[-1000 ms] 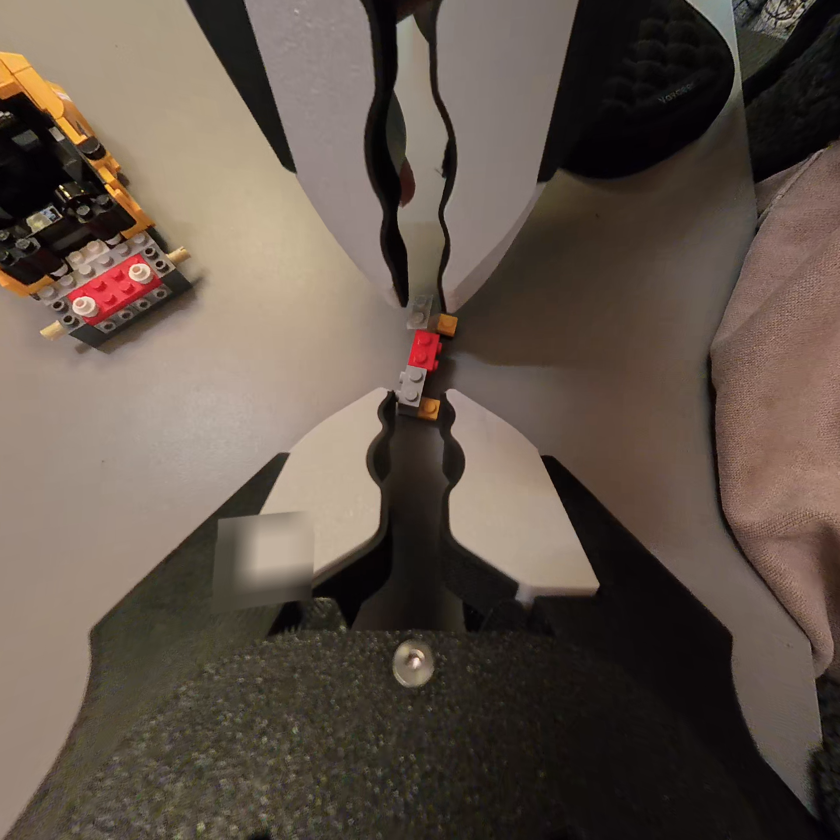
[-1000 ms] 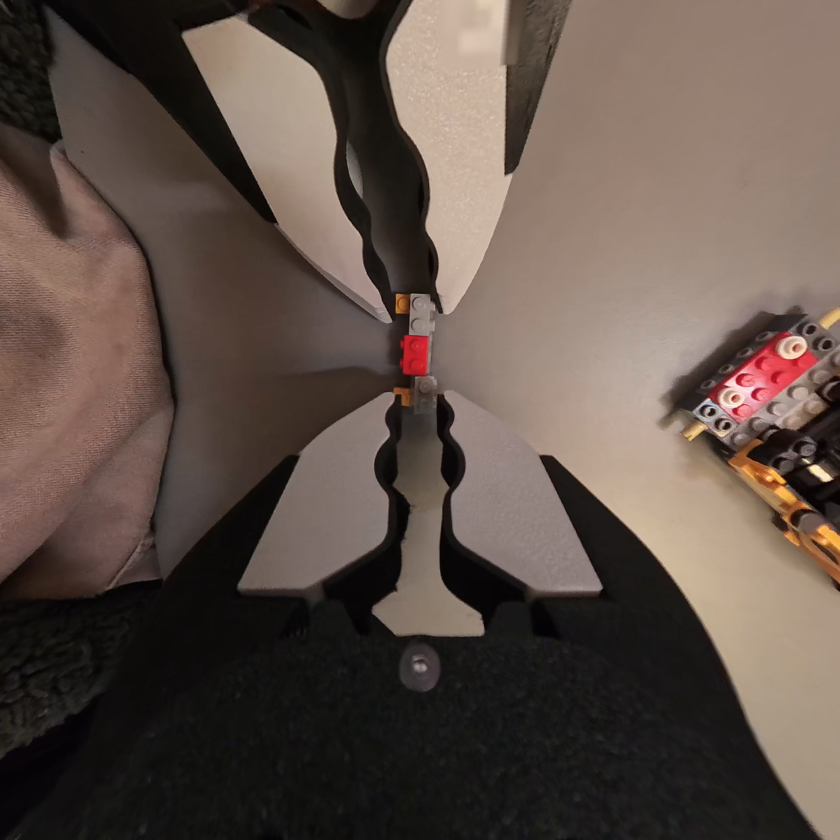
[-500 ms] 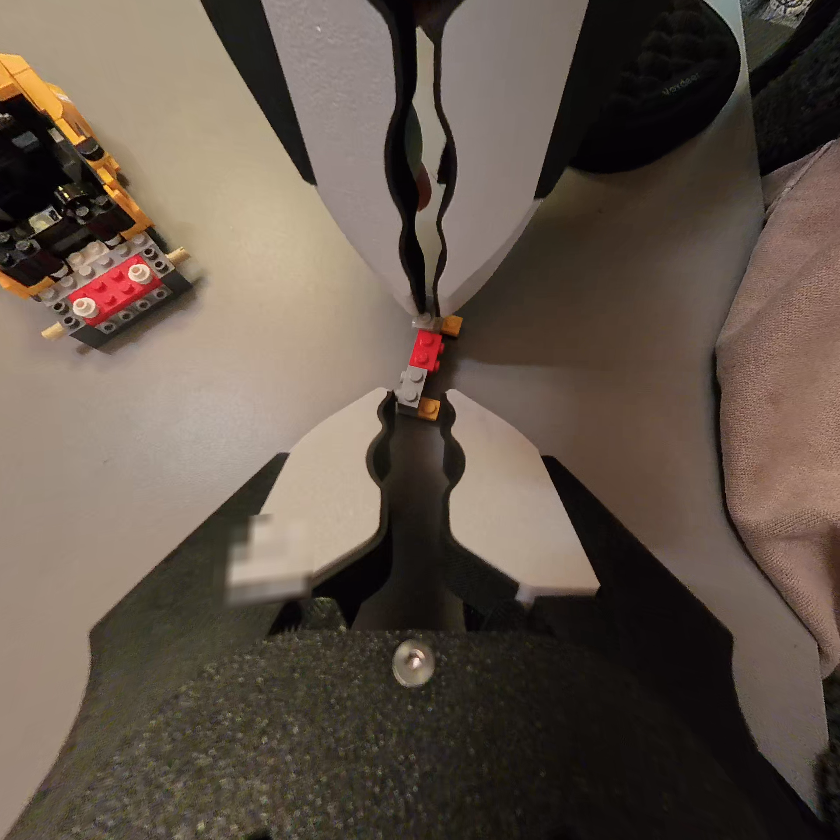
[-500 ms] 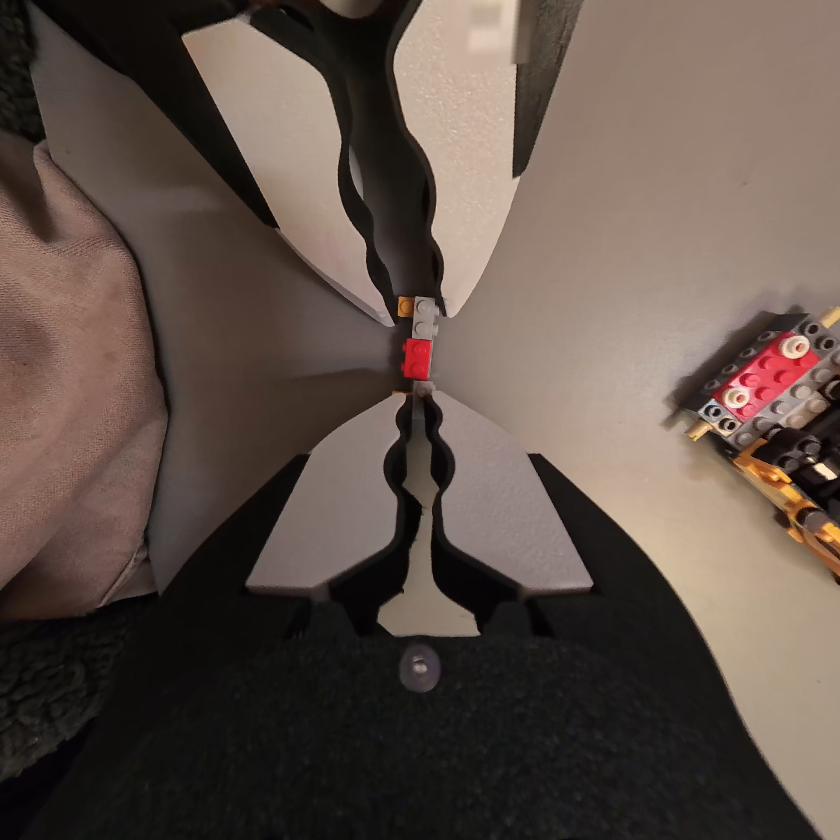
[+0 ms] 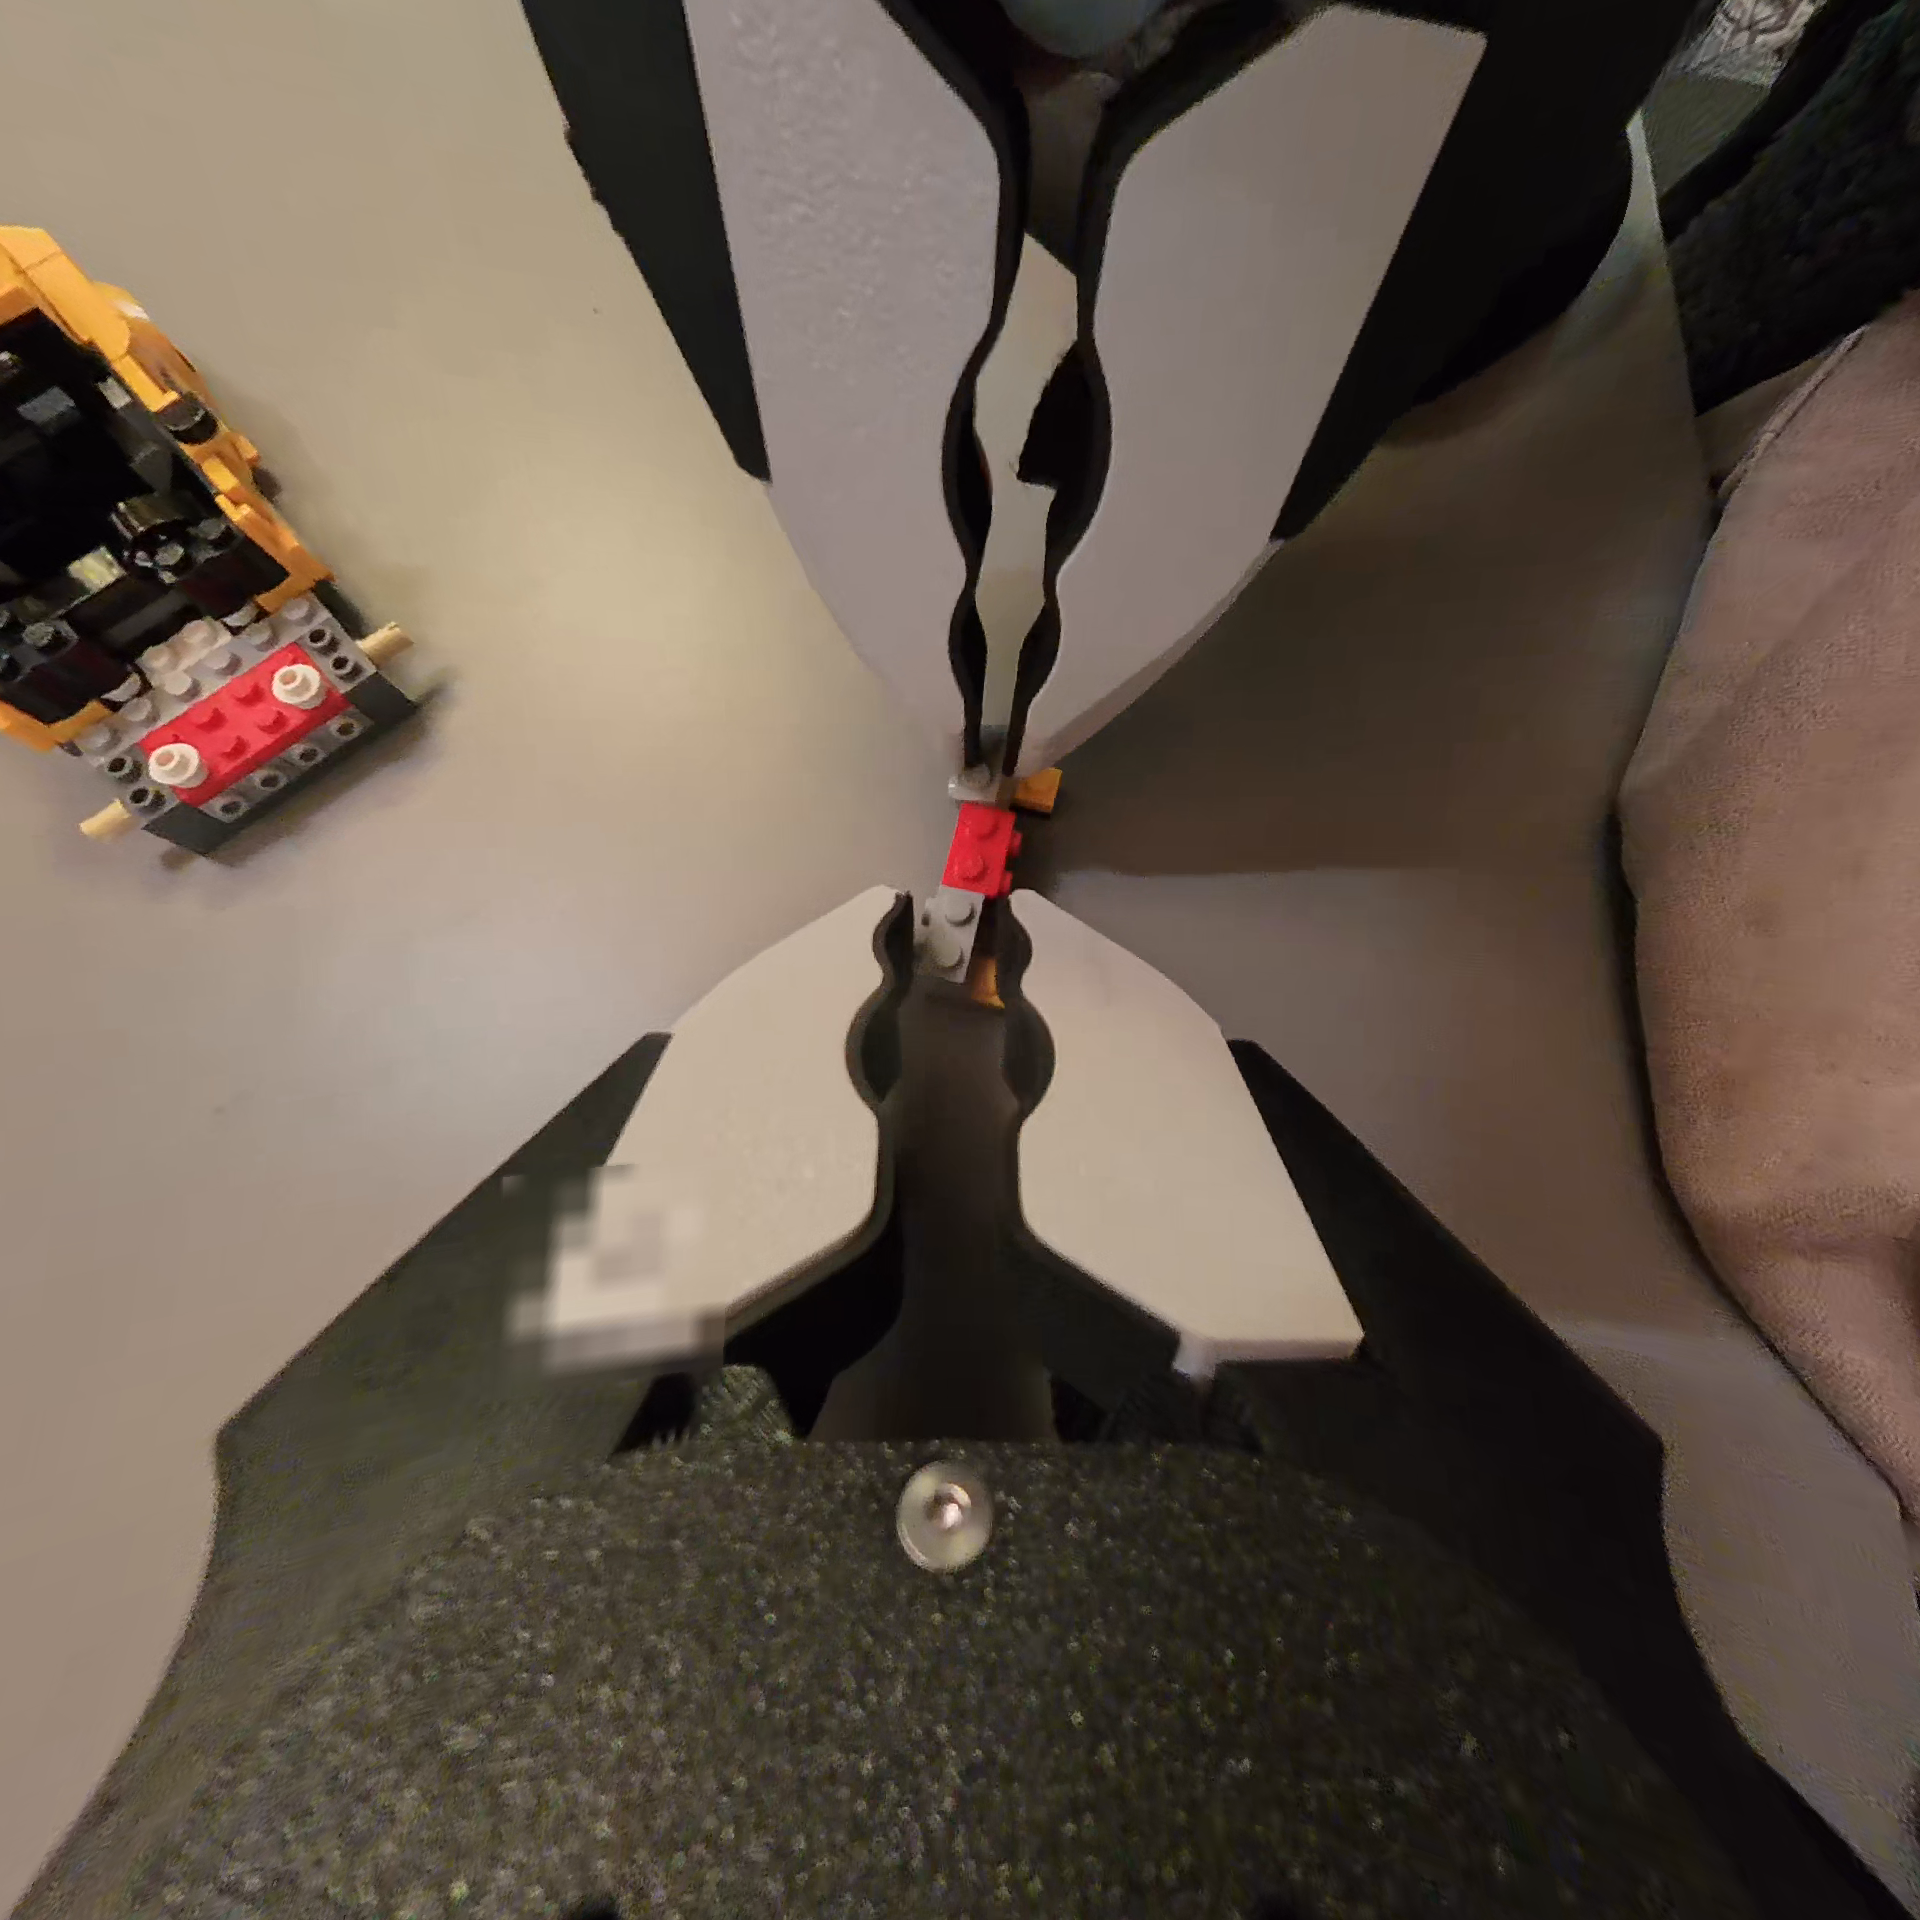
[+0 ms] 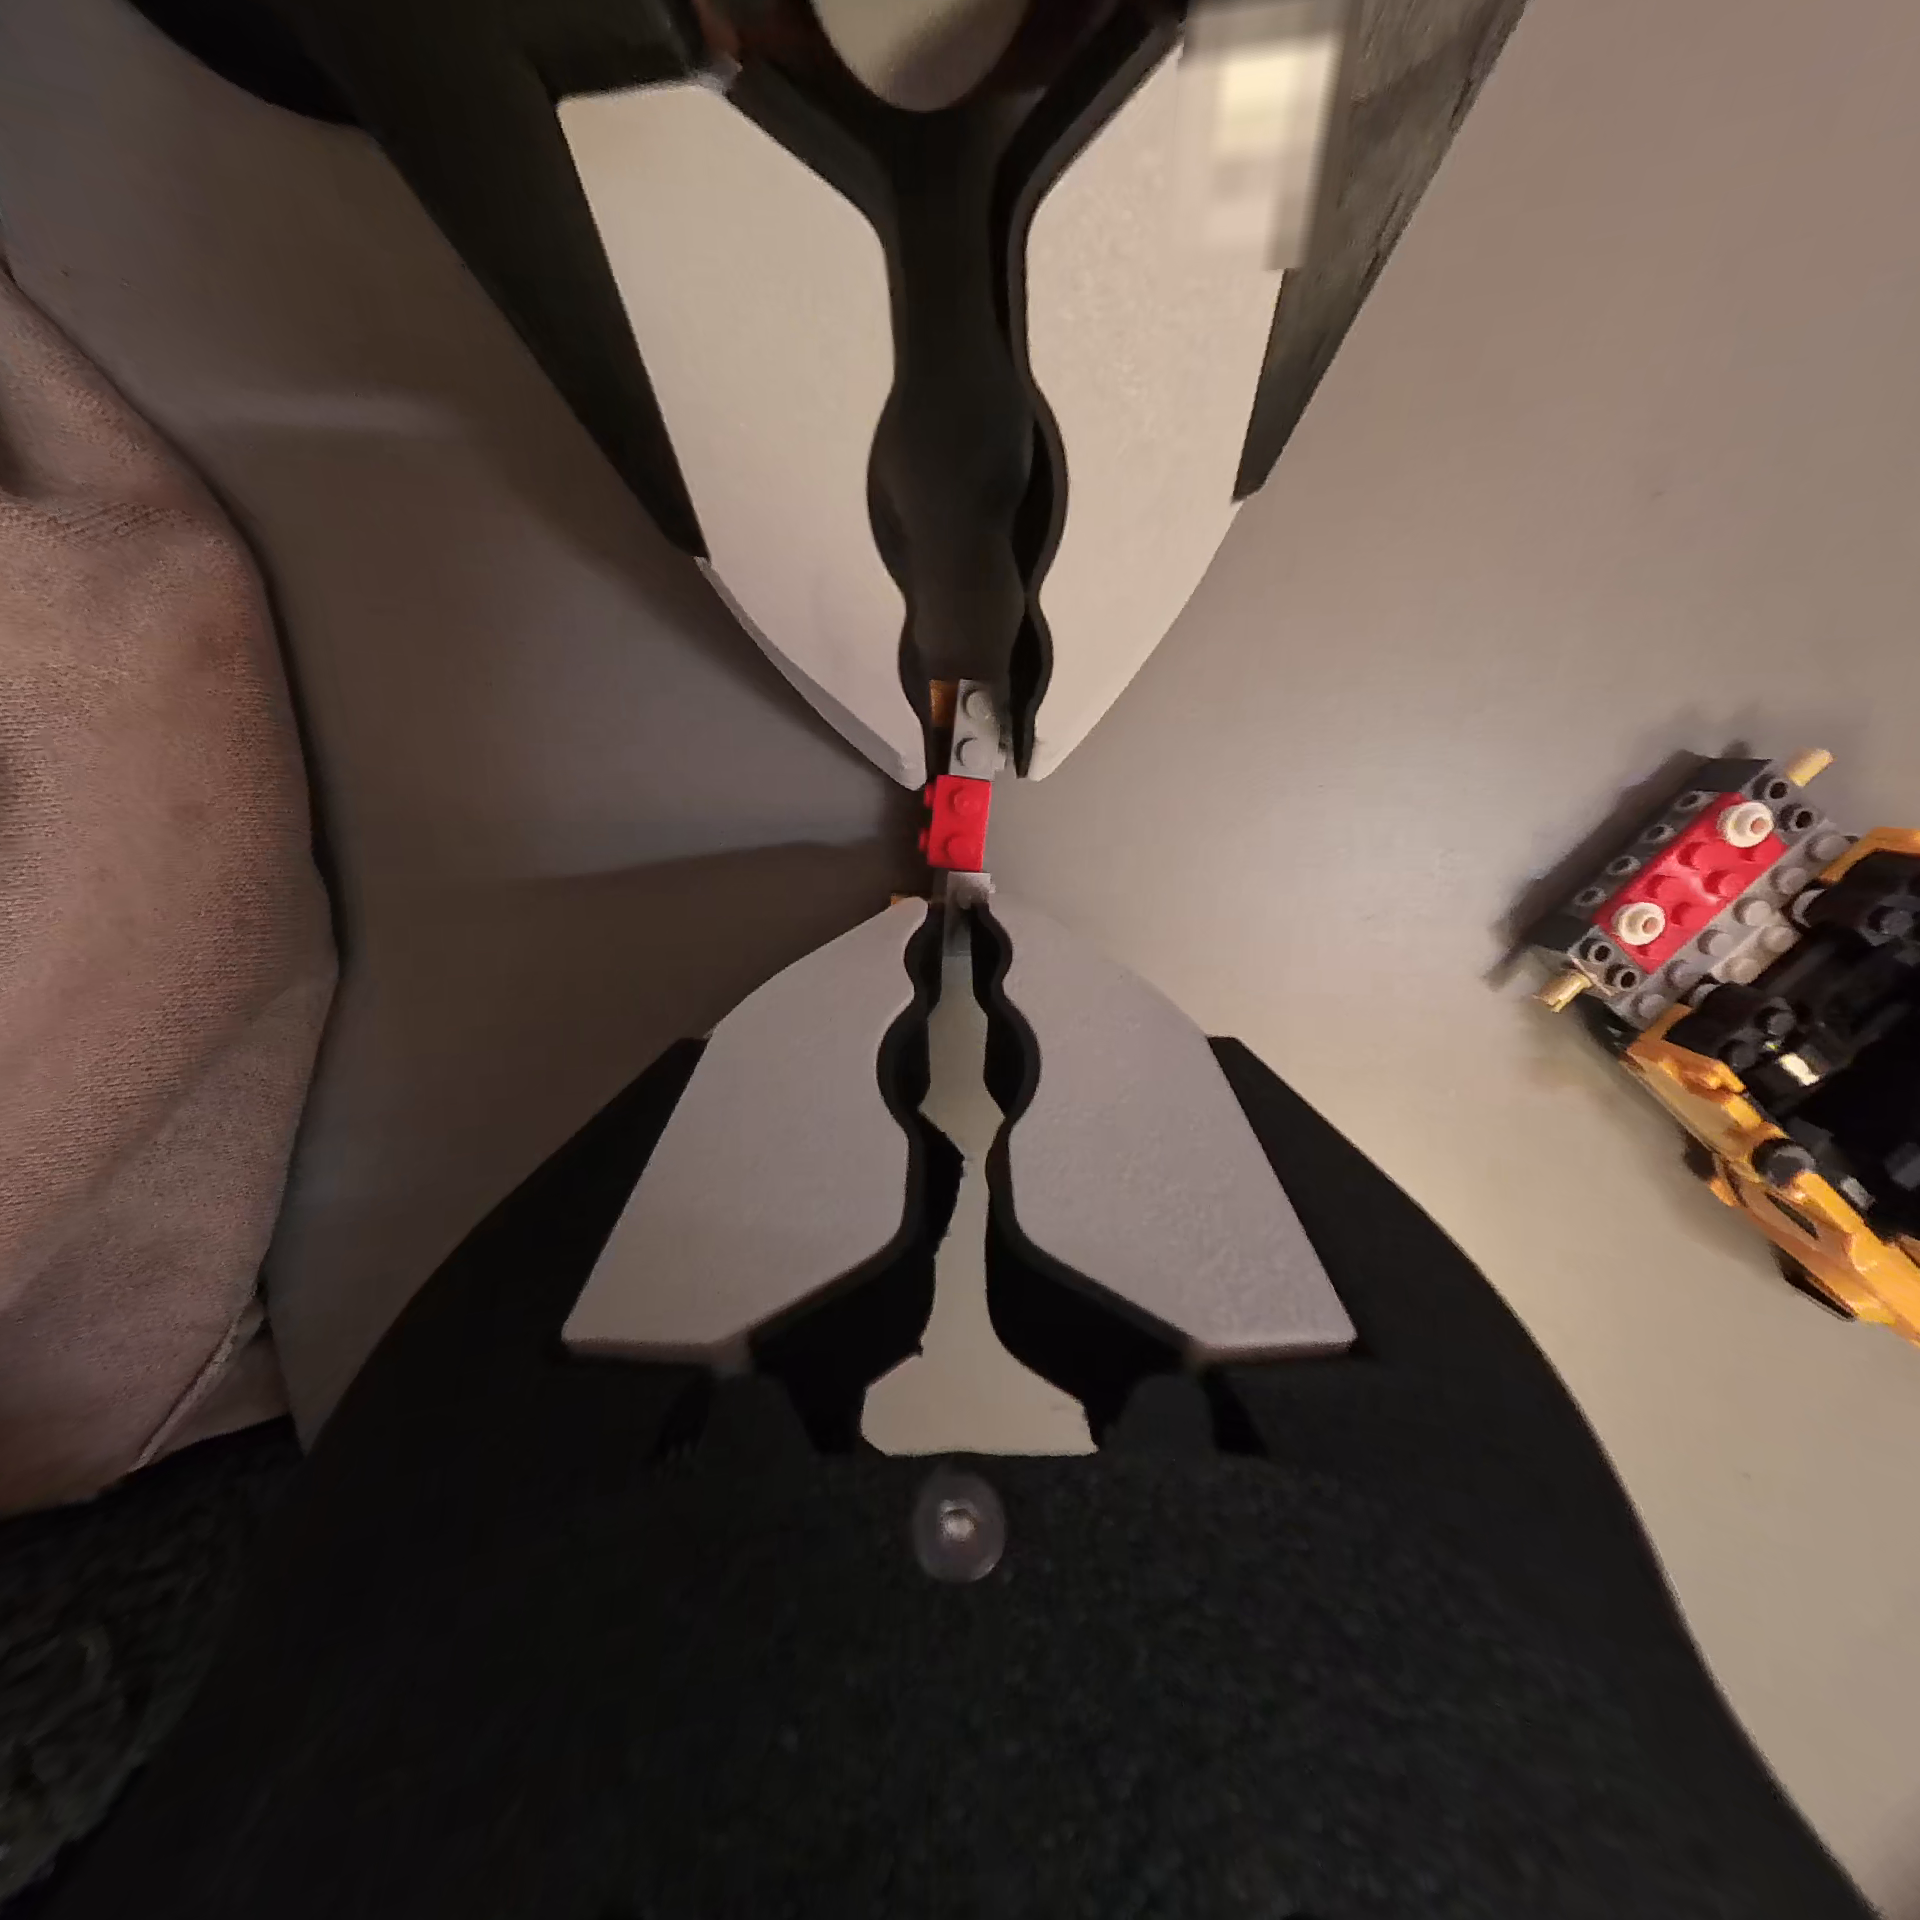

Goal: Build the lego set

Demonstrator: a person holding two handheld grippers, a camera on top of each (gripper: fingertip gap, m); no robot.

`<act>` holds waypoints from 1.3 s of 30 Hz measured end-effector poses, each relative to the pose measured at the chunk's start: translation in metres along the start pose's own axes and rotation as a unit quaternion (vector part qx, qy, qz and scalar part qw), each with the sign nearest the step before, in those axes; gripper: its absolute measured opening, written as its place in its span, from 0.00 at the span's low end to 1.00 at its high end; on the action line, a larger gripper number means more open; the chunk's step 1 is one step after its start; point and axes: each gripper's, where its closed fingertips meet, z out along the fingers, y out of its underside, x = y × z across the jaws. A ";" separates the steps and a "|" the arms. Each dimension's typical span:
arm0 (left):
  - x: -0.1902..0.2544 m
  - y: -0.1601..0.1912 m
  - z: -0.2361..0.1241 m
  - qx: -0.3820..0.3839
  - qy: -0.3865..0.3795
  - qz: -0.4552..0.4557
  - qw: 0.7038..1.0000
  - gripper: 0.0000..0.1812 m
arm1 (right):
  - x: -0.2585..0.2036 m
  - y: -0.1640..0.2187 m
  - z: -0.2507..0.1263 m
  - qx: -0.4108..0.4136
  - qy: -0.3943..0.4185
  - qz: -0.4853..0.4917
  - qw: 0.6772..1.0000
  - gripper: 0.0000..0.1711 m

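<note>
Pinching opposite ends of the small brick assembly (image 5: 975,871), both hand-held grippers hide its grey end plates.

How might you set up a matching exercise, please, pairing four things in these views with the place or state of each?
Things:
1. red brick
2. partly built model
3. pink cloth
4. right gripper

Places or states:
A. lying on the table, apart from the strip
B. middle of the brick strip
C. jaws shut on one end of that strip
D. at the right edge of the left wrist view

Pairs: 1-B, 2-A, 3-D, 4-C
</note>
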 end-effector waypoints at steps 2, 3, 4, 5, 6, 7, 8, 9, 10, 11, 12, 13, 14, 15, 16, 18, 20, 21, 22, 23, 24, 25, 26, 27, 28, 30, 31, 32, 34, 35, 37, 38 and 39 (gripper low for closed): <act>0.001 0.000 0.000 -0.001 -0.001 0.005 1.000 0.08 | 0.000 0.000 0.000 0.003 0.007 -0.003 1.000 0.03; 0.001 0.000 0.000 -0.002 -0.002 0.008 1.000 0.07 | 0.000 0.000 0.000 0.005 0.012 -0.003 1.000 0.03; 0.002 0.000 0.000 -0.002 -0.002 0.010 1.000 0.07 | 0.000 0.000 0.000 0.007 0.017 -0.005 1.000 0.03; 0.002 0.000 0.000 -0.001 -0.002 0.011 1.000 0.07 | 0.001 0.000 0.000 0.009 0.020 -0.004 1.000 0.03; 0.002 0.000 0.000 -0.001 -0.002 0.012 1.000 0.07 | 0.001 0.001 0.000 0.009 0.022 -0.003 1.000 0.03; 0.002 0.000 0.000 -0.001 -0.001 0.012 1.000 0.07 | 0.001 0.001 -0.001 0.009 0.023 -0.002 1.000 0.03; 0.002 0.000 0.000 0.000 -0.001 0.012 1.000 0.07 | 0.001 0.001 -0.001 0.009 0.024 -0.002 1.000 0.03; 0.002 0.000 0.000 0.000 -0.001 0.013 1.000 0.06 | 0.002 0.001 -0.001 0.009 0.024 -0.002 1.000 0.03; 0.002 0.000 0.000 0.000 -0.001 0.014 1.000 0.06 | 0.002 0.001 -0.001 0.009 0.025 -0.002 1.000 0.03; 0.002 0.000 0.000 0.000 -0.002 0.014 1.000 0.06 | 0.002 0.001 -0.002 0.009 0.023 -0.001 1.000 0.03; 0.002 0.000 0.000 0.000 -0.002 0.015 1.000 0.06 | 0.002 0.002 -0.002 0.010 0.022 -0.001 1.000 0.03; 0.002 0.000 0.000 0.001 -0.002 0.015 1.000 0.06 | 0.002 0.002 -0.002 0.010 0.022 -0.001 1.000 0.03; 0.002 0.001 0.000 0.001 -0.002 0.016 1.000 0.06 | 0.002 0.002 -0.002 0.011 0.021 -0.001 1.000 0.03; 0.002 0.001 0.000 0.001 -0.001 0.016 1.000 0.06 | 0.002 0.001 -0.002 0.012 0.020 0.000 1.000 0.03; 0.003 0.001 0.000 0.001 -0.001 0.016 1.000 0.06 | 0.003 0.001 -0.001 0.012 0.021 0.000 1.000 0.03; 0.003 0.001 0.000 0.002 0.001 0.018 1.000 0.06 | 0.003 0.001 -0.001 0.014 0.019 0.000 1.000 0.03; 0.004 0.001 0.000 0.002 0.001 0.019 1.000 0.06 | 0.002 0.001 -0.001 0.015 0.014 0.000 1.000 0.03; 0.004 0.001 0.000 0.002 0.002 0.019 1.000 0.06 | 0.003 0.001 -0.001 0.015 0.012 0.000 1.000 0.03; 0.004 0.001 0.000 0.002 0.002 0.019 1.000 0.06 | 0.003 0.001 -0.001 0.015 0.011 -0.001 1.000 0.03; 0.004 0.001 0.000 0.002 0.002 0.019 1.000 0.06 | 0.003 0.001 -0.001 0.015 0.011 -0.002 1.000 0.03; 0.004 0.001 0.000 0.002 0.002 0.019 1.000 0.06 | 0.003 0.001 -0.001 0.014 0.011 -0.003 1.000 0.03; 0.004 0.001 -0.001 0.002 0.003 0.020 1.000 0.06 | 0.003 0.001 -0.001 0.014 0.009 -0.004 1.000 0.03; 0.004 0.001 -0.001 0.003 0.003 0.020 1.000 0.06 | 0.003 0.000 -0.001 0.014 0.009 -0.005 1.000 0.04; 0.005 0.001 -0.001 0.003 0.003 0.020 1.000 0.06 | 0.003 0.000 -0.001 0.015 0.009 -0.005 1.000 0.04; 0.005 0.001 -0.001 0.003 0.003 0.020 1.000 0.06 | 0.003 0.000 -0.001 0.015 0.008 -0.006 1.000 0.04; 0.005 0.001 -0.001 0.003 0.004 0.021 1.000 0.06 | 0.003 0.000 -0.001 0.016 0.006 -0.006 1.000 0.04; 0.005 0.002 -0.001 0.003 0.004 0.022 1.000 0.06 | 0.003 0.000 -0.001 0.016 0.003 -0.005 1.000 0.04; 0.006 0.002 -0.001 0.003 0.004 0.022 1.000 0.06 | 0.003 0.000 -0.001 0.016 0.003 -0.005 1.000 0.04; 0.006 0.002 -0.001 0.004 0.003 0.024 1.000 0.06 | 0.003 0.000 -0.001 0.016 0.002 -0.005 1.000 0.04; 0.006 0.002 -0.001 0.004 0.004 0.024 1.000 0.06 | 0.003 0.000 -0.002 0.018 0.000 -0.005 1.000 0.05; 0.006 0.002 -0.002 0.004 0.004 0.025 1.000 0.06 | 0.002 0.000 -0.002 0.020 -0.002 -0.003 1.000 0.05; 0.006 0.002 -0.002 0.004 0.004 0.025 1.000 0.05 | 0.002 0.000 -0.002 0.020 -0.003 -0.002 1.000 0.05; 0.006 0.002 -0.002 0.004 0.004 0.025 1.000 0.05 | 0.002 0.000 -0.002 0.021 -0.004 -0.001 1.000 0.05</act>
